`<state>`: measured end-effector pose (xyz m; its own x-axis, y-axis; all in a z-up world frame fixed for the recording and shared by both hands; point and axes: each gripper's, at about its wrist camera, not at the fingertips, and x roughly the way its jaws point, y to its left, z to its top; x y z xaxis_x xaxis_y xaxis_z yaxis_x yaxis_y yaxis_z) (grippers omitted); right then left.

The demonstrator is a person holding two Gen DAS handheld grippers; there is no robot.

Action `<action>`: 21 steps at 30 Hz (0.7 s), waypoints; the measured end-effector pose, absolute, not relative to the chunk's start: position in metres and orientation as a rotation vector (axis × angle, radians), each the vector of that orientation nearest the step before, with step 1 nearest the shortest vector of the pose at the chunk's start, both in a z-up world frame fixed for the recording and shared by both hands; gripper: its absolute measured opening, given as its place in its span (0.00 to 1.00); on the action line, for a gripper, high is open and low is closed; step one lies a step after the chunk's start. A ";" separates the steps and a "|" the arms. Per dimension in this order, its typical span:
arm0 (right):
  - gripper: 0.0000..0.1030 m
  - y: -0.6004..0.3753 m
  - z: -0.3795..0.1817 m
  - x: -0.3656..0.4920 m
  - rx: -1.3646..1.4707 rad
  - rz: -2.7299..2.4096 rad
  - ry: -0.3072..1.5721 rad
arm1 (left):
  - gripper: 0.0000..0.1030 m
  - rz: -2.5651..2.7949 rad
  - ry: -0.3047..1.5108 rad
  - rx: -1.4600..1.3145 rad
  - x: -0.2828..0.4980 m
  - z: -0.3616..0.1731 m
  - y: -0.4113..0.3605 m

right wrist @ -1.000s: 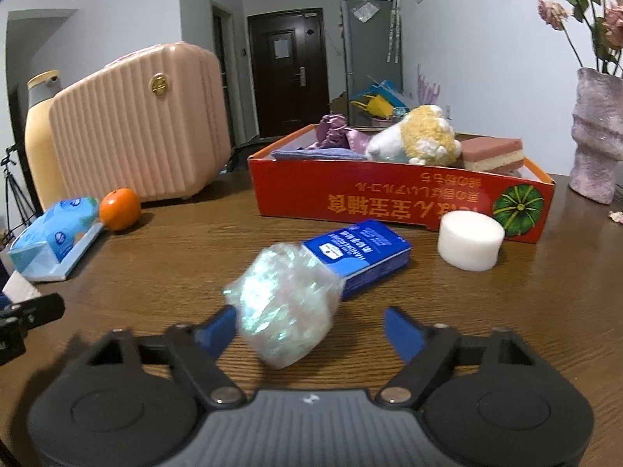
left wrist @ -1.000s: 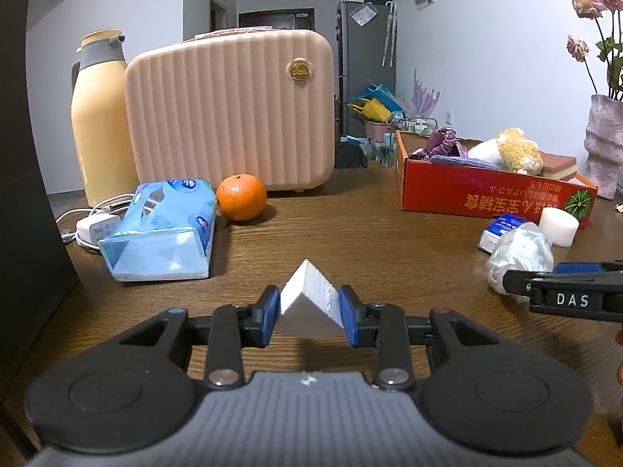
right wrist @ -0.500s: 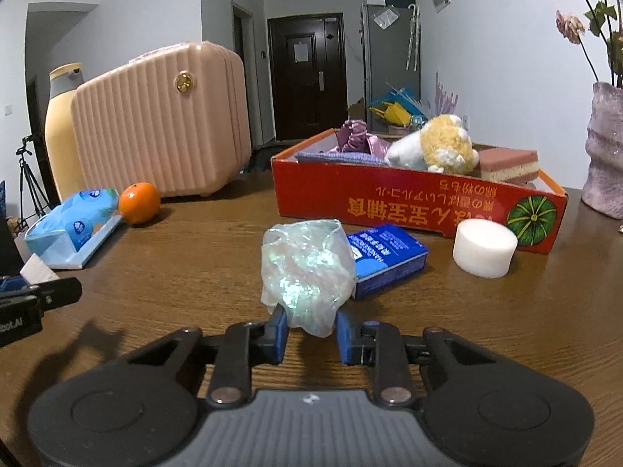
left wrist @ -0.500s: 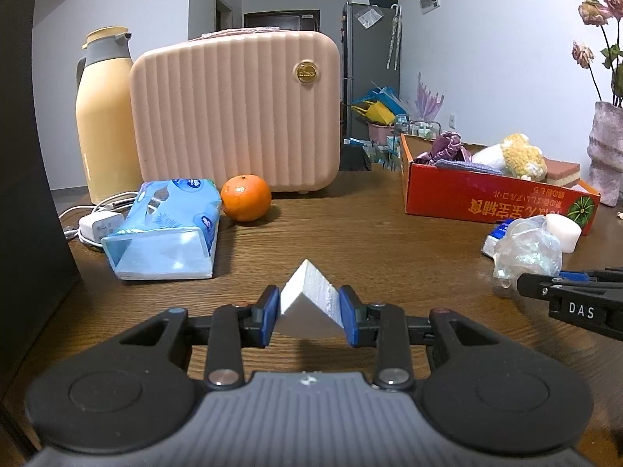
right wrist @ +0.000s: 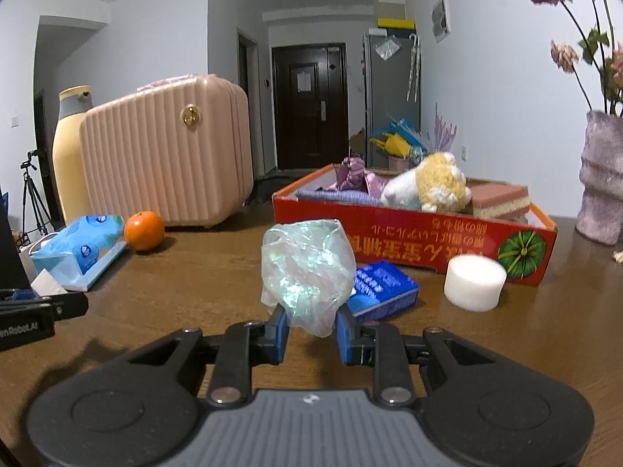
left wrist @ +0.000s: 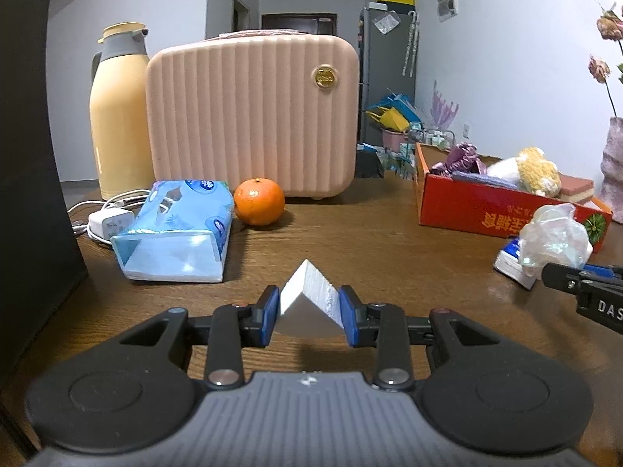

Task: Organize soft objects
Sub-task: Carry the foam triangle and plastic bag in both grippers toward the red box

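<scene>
Box (right wrist: 412, 233): plush toy (right wrist: 436, 183), sponge (right wrist: 500, 196), purple cloth (right wrist: 352, 173)
Writing: "DAS", "Robot.AI" on grippers
Left gripper (left wrist: 309, 317): clamped on foam wedge (left wrist: 307, 292)
Right gripper (right wrist: 311, 332): clamped on plastic wad (right wrist: 307, 272)

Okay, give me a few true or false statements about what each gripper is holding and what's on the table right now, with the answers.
1. The left gripper is shut on a white foam wedge. True.
2. The right gripper is open and holds nothing. False: it is shut on a crumpled plastic bag.
3. The orange lies inside the red box. False: it sits on the table beside the tissue pack.
4. A white foam cylinder stands on the table in front of the red box. True.
</scene>
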<state>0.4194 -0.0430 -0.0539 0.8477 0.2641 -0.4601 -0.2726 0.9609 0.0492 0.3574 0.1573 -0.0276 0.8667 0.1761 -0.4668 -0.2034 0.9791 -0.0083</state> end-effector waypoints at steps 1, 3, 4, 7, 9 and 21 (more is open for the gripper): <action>0.24 -0.043 -0.053 0.419 -0.022 0.284 0.473 | 0.33 0.204 0.481 -0.061 0.358 -0.027 0.158; 0.24 -0.045 -0.052 0.420 -0.021 0.287 0.460 | 0.33 0.213 0.475 -0.059 0.361 -0.027 0.157; 0.24 -0.046 -0.051 0.421 -0.021 0.288 0.455 | 0.33 0.215 0.470 -0.055 0.362 -0.026 0.155; 0.24 -0.048 -0.050 0.423 -0.023 0.286 0.441 | 0.33 0.213 0.449 -0.055 0.365 -0.024 0.150; 0.24 -0.050 -0.049 0.425 -0.016 0.287 0.432 | 0.33 0.208 0.439 -0.057 0.369 -0.022 0.144; 0.24 -0.071 -0.042 0.441 0.017 0.276 0.372 | 0.33 0.175 0.411 -0.073 0.397 -0.017 0.107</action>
